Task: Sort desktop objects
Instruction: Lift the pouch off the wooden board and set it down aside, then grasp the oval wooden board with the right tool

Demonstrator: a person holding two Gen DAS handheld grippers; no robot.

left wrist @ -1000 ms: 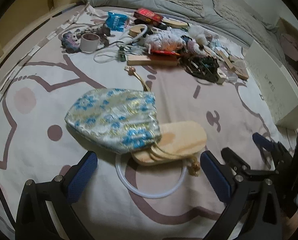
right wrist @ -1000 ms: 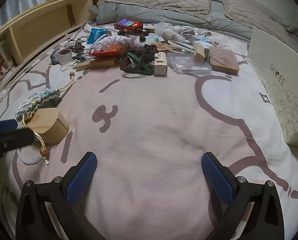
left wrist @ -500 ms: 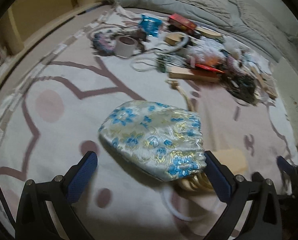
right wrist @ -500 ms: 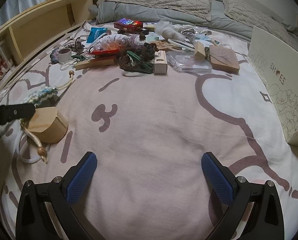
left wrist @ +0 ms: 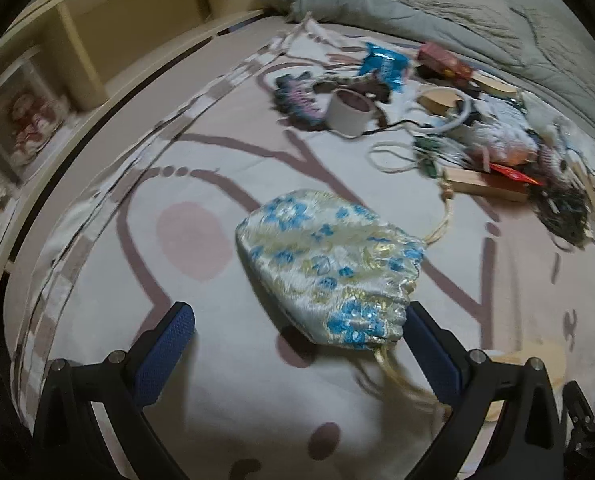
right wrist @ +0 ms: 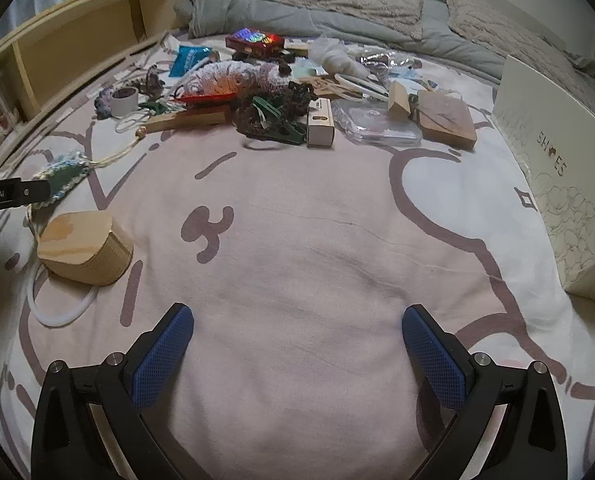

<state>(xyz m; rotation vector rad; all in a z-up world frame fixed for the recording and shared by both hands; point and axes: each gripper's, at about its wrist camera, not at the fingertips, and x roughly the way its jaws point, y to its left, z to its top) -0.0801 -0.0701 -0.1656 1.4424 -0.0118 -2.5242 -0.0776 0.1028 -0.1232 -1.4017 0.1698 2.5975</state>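
Little of the sorting appears to be done. A few things are set apart from the rest: a brocade pouch point(left wrist: 329, 268), lying just ahead of the left gripper point(left wrist: 297, 344) and slightly toward its right finger, and a wooden block point(right wrist: 83, 248) resting on a white ring point(right wrist: 59, 312), seen ahead and to the left of the right gripper point(right wrist: 297, 348). The left gripper is held wide open with nothing gripped; the pouch's gathered mouth lies close to its right finger, though contact cannot be told through the blur. The right gripper is likewise spread wide and empty over bare bedsheet point(right wrist: 317, 240). Far ahead of both tools, the main pile point(right wrist: 281, 92) of tape, packets, boxes and cords is left unsorted. A shoe box point(right wrist: 553, 176) stands to the right of the right gripper; whether anything has been put in it cannot be seen
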